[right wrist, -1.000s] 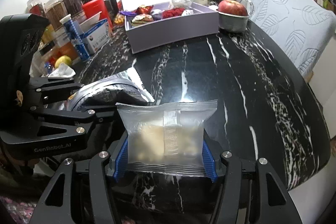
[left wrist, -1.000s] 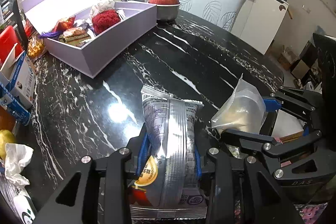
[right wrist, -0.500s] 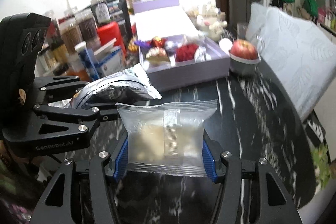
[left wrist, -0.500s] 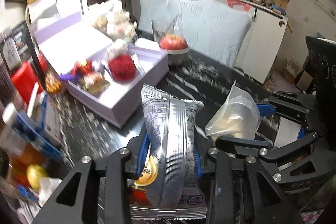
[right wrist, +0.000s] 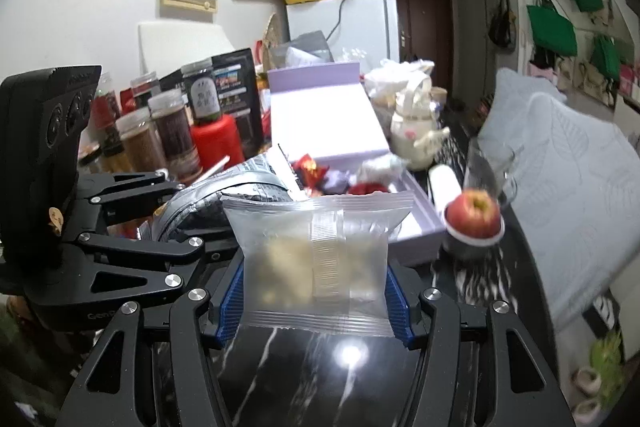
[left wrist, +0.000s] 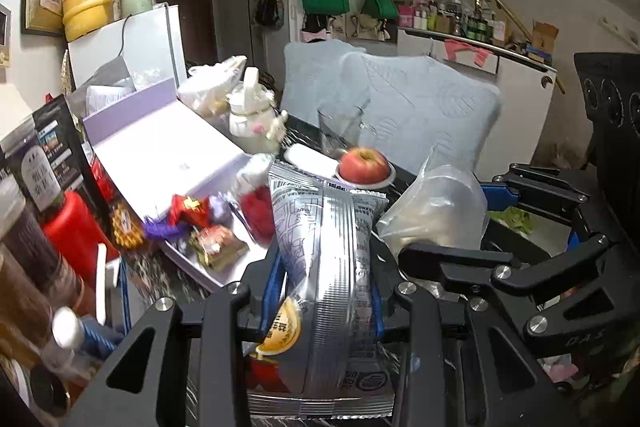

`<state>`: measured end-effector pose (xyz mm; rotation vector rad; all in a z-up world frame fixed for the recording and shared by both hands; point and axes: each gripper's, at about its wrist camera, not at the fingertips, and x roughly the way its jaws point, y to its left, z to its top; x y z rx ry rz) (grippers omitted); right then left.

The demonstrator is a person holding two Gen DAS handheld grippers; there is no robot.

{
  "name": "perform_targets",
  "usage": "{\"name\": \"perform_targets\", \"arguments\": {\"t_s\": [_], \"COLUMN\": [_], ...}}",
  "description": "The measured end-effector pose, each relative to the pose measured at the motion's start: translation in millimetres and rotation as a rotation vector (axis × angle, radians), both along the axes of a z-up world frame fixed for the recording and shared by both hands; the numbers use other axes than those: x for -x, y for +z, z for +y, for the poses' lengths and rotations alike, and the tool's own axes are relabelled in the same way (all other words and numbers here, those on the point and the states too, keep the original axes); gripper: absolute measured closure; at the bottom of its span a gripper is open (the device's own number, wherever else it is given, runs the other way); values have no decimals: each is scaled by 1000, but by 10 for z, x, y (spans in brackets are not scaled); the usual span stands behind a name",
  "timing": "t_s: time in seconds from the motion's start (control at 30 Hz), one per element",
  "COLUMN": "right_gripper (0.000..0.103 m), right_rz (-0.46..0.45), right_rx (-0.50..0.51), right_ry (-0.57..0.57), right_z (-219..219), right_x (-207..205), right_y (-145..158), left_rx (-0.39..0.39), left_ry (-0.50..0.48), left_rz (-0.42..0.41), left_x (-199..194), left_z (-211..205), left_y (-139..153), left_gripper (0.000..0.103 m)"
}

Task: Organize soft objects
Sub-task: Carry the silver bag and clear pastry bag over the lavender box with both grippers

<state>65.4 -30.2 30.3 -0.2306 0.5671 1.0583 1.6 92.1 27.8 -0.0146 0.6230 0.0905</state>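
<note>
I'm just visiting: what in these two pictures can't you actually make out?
- Left view: the silver packet in the left gripper hides the near end of the lilac box; its print is too small to read.
- Left view: the box's snacks are motion-blurred.
- Right view: the frosted packet in the right gripper veils its pale contents.
- Right view: the bowl under the apple is smeared.

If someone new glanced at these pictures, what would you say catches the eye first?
First, the two packets held up close: a silver snack bag clamped in the left gripper and a clear pouch of pale pieces in the right gripper. Beyond them, the open lilac box of sweets sits on the black marble table, with a red apple in a bowl beside it.
</note>
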Motion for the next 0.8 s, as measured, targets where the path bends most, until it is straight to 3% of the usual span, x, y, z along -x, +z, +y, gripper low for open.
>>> {"name": "perform_targets", "arguments": {"t_s": [0.4, 0.8], "right_gripper": [44, 44], "right_rz": [-13, 51], "right_rx": [-21, 22], "right_ry": [37, 45], "right_z": [559, 1245], "right_x": [-679, -1340], "right_y": [190, 138], "left_rx": [-14, -34], "left_ry": [75, 197], "left_rz": [-28, 43], "left_x": [-632, -1166], "left_z": [586, 1128], "left_y": [210, 174], "left_gripper": [68, 68]}}
